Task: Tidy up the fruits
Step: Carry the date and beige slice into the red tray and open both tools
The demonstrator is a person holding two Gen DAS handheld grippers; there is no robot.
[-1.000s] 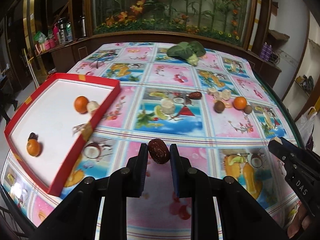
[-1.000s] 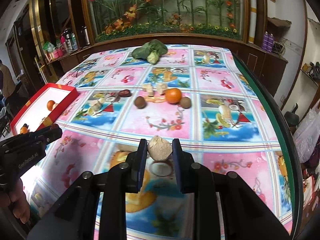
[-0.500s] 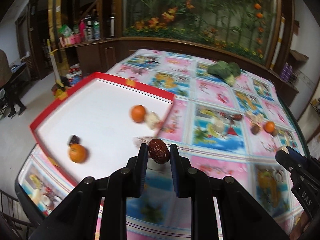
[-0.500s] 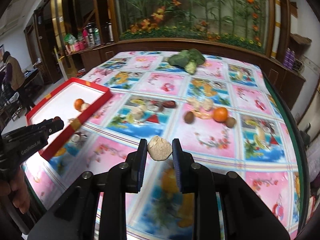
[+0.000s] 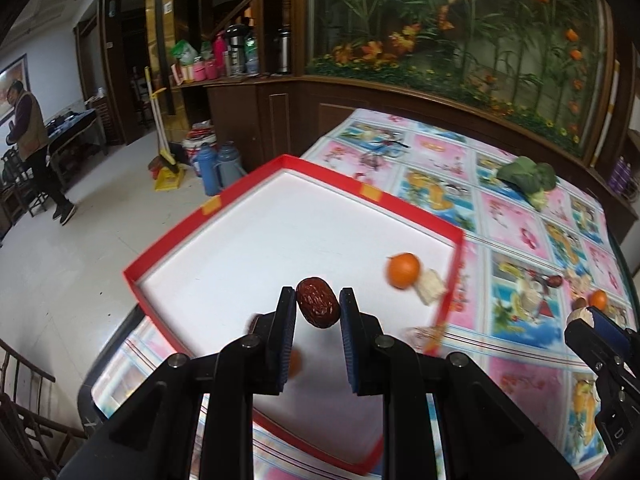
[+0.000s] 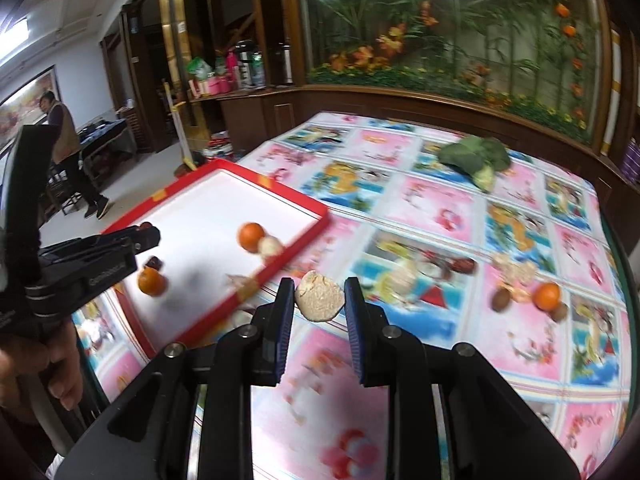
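So, nearest, the left hand-held gripper (image 5: 317, 311) pinches a red date (image 5: 318, 307) above the red tray (image 5: 400, 200); the right hand-held gripper (image 6: 319, 300) pinches a pale fruit piece (image 6: 319, 297) short of it. Two oranges (image 6: 251, 236) lie inside already; farther right, several fruits (image 6: 546, 296) wait on the tabletop (image 6: 440, 212).

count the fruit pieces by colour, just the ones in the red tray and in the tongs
orange fruits: 2, both in the red tray
pale pieces: 2, one in the tray, one in the right tongs
dark red-brown pieces: 2, one in the tray, one in the left tongs
total: 6
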